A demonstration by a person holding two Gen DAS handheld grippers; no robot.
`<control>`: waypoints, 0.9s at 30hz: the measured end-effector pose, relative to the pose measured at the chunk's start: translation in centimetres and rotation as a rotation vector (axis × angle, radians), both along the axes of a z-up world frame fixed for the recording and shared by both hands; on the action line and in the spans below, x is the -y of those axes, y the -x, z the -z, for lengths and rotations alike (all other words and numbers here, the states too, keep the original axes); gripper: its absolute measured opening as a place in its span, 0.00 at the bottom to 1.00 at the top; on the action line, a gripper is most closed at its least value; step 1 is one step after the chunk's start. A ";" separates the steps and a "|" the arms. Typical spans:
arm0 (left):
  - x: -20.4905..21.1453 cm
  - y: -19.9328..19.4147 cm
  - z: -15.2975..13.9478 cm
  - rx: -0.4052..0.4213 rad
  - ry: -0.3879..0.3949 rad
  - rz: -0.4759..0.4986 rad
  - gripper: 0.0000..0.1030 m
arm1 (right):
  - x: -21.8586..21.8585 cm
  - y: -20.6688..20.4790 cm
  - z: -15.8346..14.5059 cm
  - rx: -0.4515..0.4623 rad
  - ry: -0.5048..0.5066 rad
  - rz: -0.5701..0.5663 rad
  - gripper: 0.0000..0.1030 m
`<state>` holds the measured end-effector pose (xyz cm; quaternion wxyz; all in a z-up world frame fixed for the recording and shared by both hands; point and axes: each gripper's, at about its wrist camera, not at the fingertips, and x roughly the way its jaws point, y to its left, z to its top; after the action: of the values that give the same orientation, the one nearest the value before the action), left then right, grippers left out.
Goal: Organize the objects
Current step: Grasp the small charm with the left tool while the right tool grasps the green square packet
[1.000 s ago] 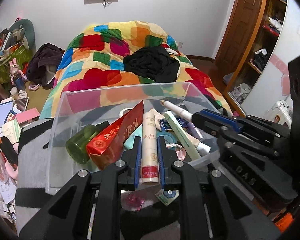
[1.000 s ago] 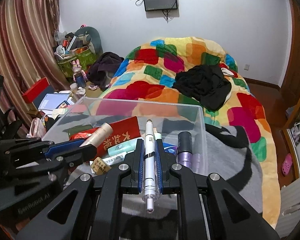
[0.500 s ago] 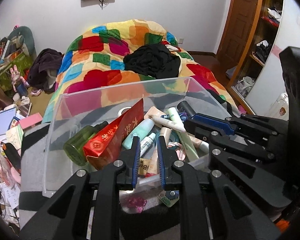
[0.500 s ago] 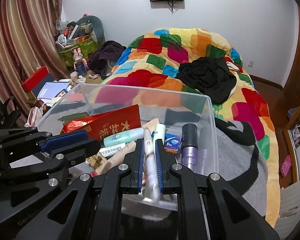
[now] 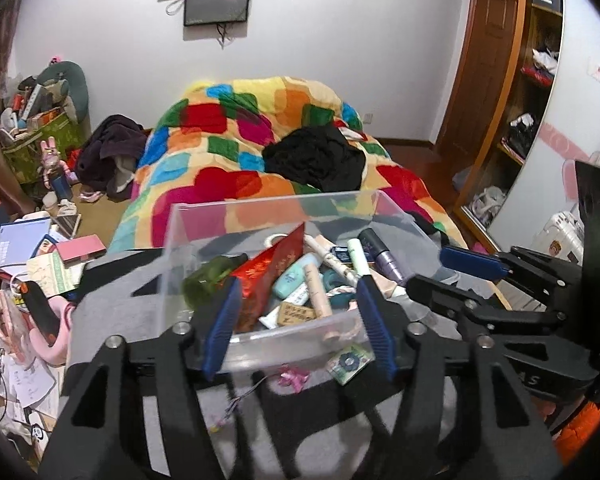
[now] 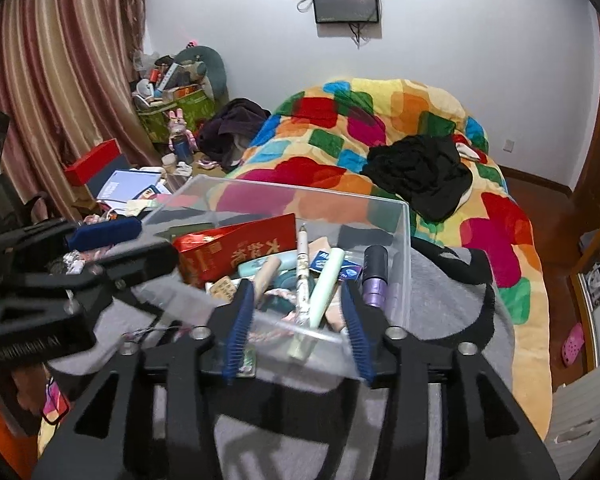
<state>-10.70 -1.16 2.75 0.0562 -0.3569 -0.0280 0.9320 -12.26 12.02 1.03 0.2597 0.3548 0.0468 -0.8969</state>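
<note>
A clear plastic bin [image 5: 172, 248] stands on a grey blanket and holds several cosmetics: a red packet [image 5: 276, 264], a green bottle [image 5: 208, 280], a beige tube [image 5: 318, 292], a white pen [image 6: 303, 276], a pale green tube [image 6: 326, 288] and a purple bottle [image 6: 374, 276]. My left gripper [image 5: 298, 328] is open and empty at the bin's near wall. My right gripper [image 6: 298, 328] is open and empty at the same wall, to the right of the left one. A small card [image 5: 350, 362] and a pink trinket [image 5: 292, 376] lie on the blanket in front of the bin.
A bed with a colourful quilt [image 5: 260, 152] and black clothes [image 5: 316, 160] lies behind the bin. Books and clutter [image 5: 32, 252] crowd the left side. A wooden wardrobe [image 5: 512, 112] stands at the right. The grey blanket [image 6: 452, 320] spreads around the bin.
My left gripper let the beige tube go into the bin and opened. My right gripper let the white pen go into the bin and opened. Both pulled back a little.
</note>
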 end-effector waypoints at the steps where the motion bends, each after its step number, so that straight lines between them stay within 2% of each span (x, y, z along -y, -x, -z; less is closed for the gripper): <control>1: 0.4 -0.5 -0.1 -0.004 0.002 -0.006 0.61 | 0.1 -0.4 0.0 0.000 0.001 -0.009 0.46; 7: 2.6 -2.7 1.6 0.037 0.018 -0.036 0.63 | 1.0 -1.8 1.5 0.038 -0.015 -0.049 0.46; 14: 4.1 -3.2 6.2 0.173 0.028 -0.046 0.63 | 2.6 -1.6 5.6 0.135 -0.078 -0.077 0.46; 17: 4.6 -3.3 7.6 0.201 0.025 -0.044 0.63 | 3.3 -1.0 7.0 0.177 -0.097 -0.084 0.46; 18: 4.7 -3.3 8.0 0.210 0.026 -0.042 0.59 | 3.5 -0.8 7.3 0.187 -0.101 -0.089 0.46; 21: 4.7 -3.3 9.4 0.251 0.033 -0.025 0.33 | 4.0 -0.7 7.9 0.187 -0.120 -0.092 0.47; 24: 4.1 -3.8 9.8 0.215 0.072 -0.018 0.32 | 4.6 -0.4 8.4 0.187 -0.140 -0.088 0.47; 26: 3.6 -4.1 9.9 0.196 0.096 -0.011 0.26 | 4.8 -0.4 8.7 0.185 -0.146 -0.080 0.47; 27: 3.4 -4.2 9.9 0.189 0.098 -0.004 0.19 | 4.8 -0.4 8.8 0.178 -0.149 -0.076 0.47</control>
<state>-6.54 -4.54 -7.15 0.0338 -0.4455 0.0117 0.8946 -11.83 7.24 -7.76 0.2696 0.4492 0.1038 -0.8454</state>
